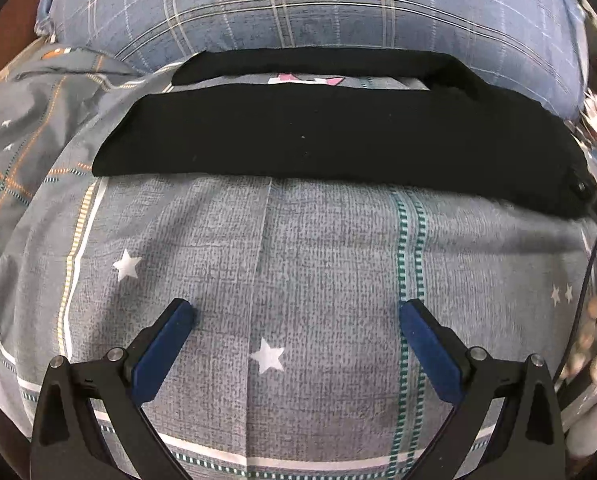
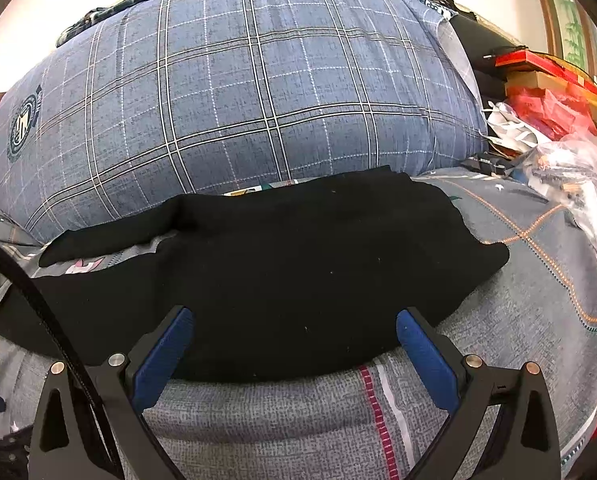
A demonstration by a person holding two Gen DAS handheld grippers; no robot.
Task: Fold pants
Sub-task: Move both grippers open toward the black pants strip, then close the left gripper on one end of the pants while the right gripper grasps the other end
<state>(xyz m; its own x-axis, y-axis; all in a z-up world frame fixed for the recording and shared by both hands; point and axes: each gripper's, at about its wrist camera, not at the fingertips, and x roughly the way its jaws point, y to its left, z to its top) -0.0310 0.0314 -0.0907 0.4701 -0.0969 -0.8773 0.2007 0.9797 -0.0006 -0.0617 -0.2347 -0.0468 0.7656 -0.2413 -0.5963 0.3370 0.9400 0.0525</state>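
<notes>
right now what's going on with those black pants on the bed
A person holding a two-finger gripper in each hand is folding the black pants, which lie spread across the grey patterned bedsheet in front of a blue plaid pillow. The two legs lie side by side with a strip of sheet showing between them. Both grippers are open and hold nothing: the left gripper hovers over bare sheet short of the pants, and the right gripper is at their near edge.
</notes>
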